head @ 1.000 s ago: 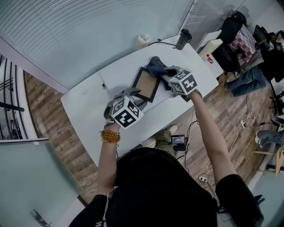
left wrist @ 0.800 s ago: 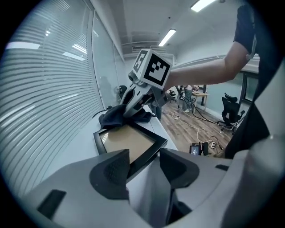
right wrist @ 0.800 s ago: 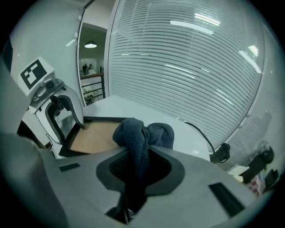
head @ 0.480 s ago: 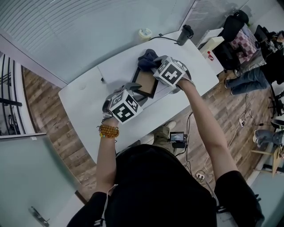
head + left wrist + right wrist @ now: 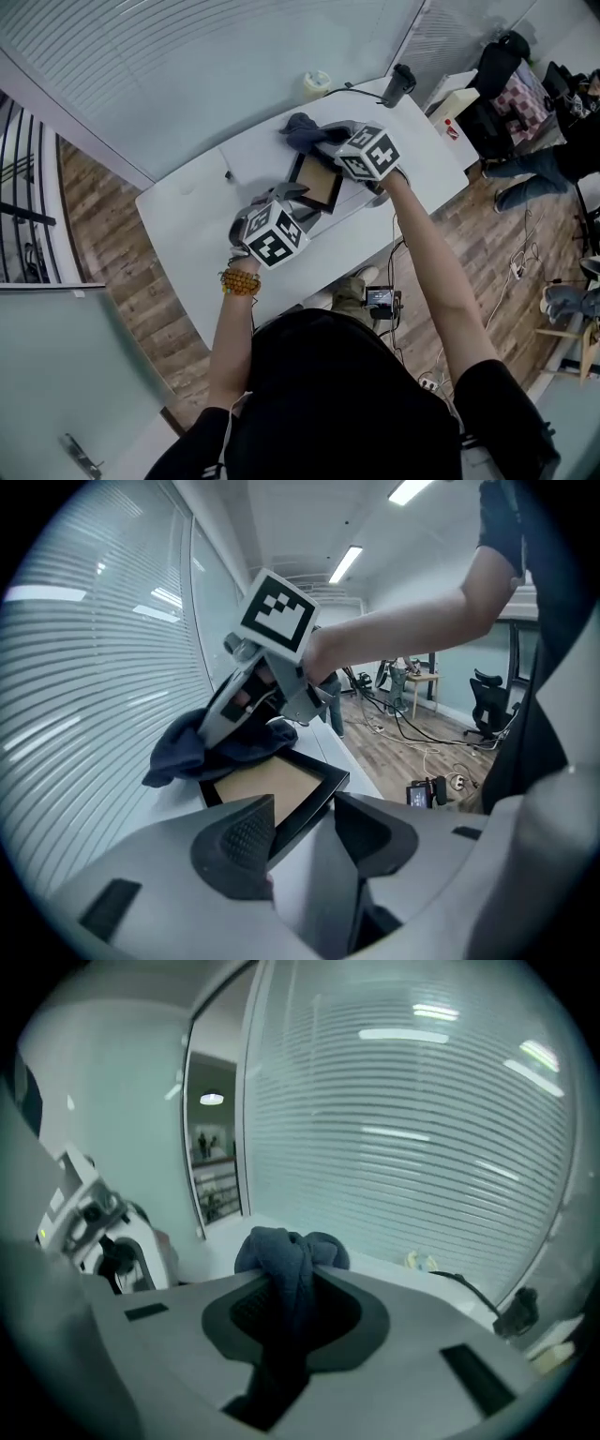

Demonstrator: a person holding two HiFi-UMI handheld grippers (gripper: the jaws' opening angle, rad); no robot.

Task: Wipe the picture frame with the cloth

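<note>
A black picture frame [image 5: 315, 184] with a tan panel lies on the white table [image 5: 187, 216]. In the left gripper view the picture frame [image 5: 272, 785] reaches the jaws with its near edge. My left gripper [image 5: 305, 832] stands open: one finger [image 5: 239, 841] lies against that edge, and a gap shows at the other finger. My right gripper [image 5: 295, 1288] is shut on a dark blue cloth [image 5: 286, 1260]. The cloth [image 5: 302, 131] bunches over the frame's far corner, under the right gripper [image 5: 328, 141]. The left gripper [image 5: 284, 194] sits at the frame's near-left corner.
A dark cup [image 5: 401, 82] and a pale roll [image 5: 317, 84] stand at the table's far edge, a cable running between them. Window blinds rise behind the table. To the right are another desk with a white box [image 5: 455, 103] and seated people.
My right gripper has carried the cloth leftwards and further away, onto the frame's far corner. The left gripper and the frame have kept their place.
</note>
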